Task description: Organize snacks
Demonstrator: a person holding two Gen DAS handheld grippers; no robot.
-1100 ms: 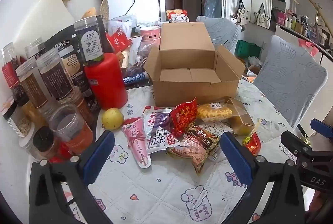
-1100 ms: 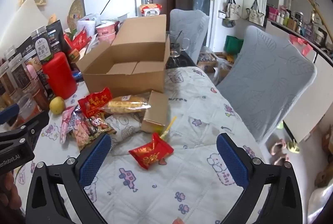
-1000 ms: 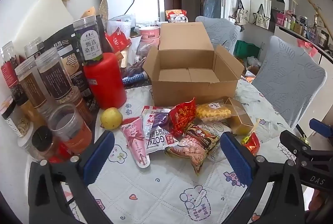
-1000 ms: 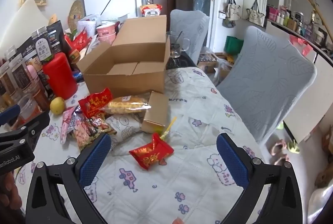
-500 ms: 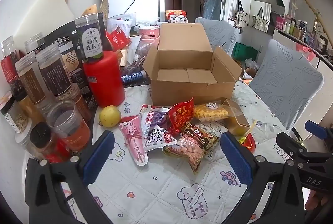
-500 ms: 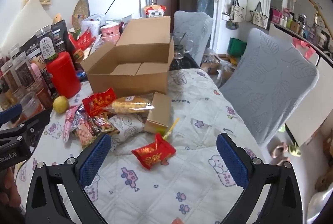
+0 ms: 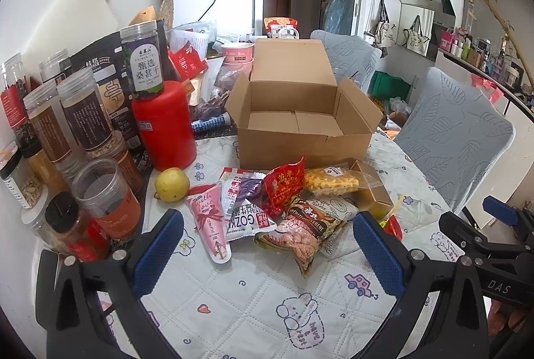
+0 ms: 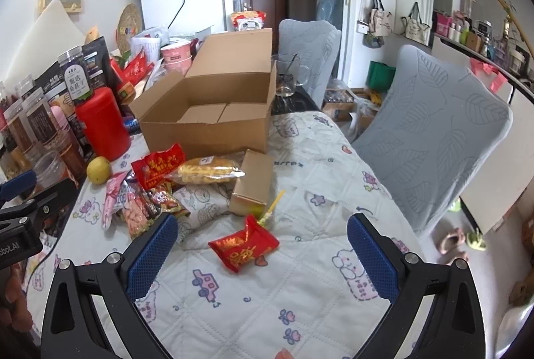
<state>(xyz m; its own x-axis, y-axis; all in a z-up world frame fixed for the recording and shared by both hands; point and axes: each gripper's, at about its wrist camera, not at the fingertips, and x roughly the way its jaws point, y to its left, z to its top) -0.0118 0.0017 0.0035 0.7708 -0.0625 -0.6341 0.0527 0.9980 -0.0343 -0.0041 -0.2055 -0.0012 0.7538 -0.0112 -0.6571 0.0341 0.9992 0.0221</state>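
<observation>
An open, empty cardboard box (image 7: 300, 125) (image 8: 207, 122) stands on the quilted table. In front of it lies a pile of snacks: a pink cone packet (image 7: 208, 225), a white GOZ packet (image 7: 247, 212), a red packet (image 7: 282, 187), a peanut bag (image 7: 300, 230), a yellow puffs bag (image 7: 330, 182) (image 8: 207, 173) and a small gold box (image 7: 372, 190) (image 8: 253, 187). A small red packet (image 8: 243, 247) lies apart, just ahead of my right gripper (image 8: 262, 255). My left gripper (image 7: 267, 254) is open and empty, just short of the pile. My right gripper is open and empty.
Jars (image 7: 76, 122), a red canister (image 7: 163, 125) and a yellow fruit (image 7: 172, 185) crowd the table's left side. Grey covered chairs (image 8: 437, 155) stand at the right. A glass mug (image 8: 287, 75) sits behind the box. Bare quilt (image 8: 267, 309) lies near me.
Both grippers have lifted slightly and drawn back a little; the view looks a bit more down into the box. Nothing on the table has moved.
</observation>
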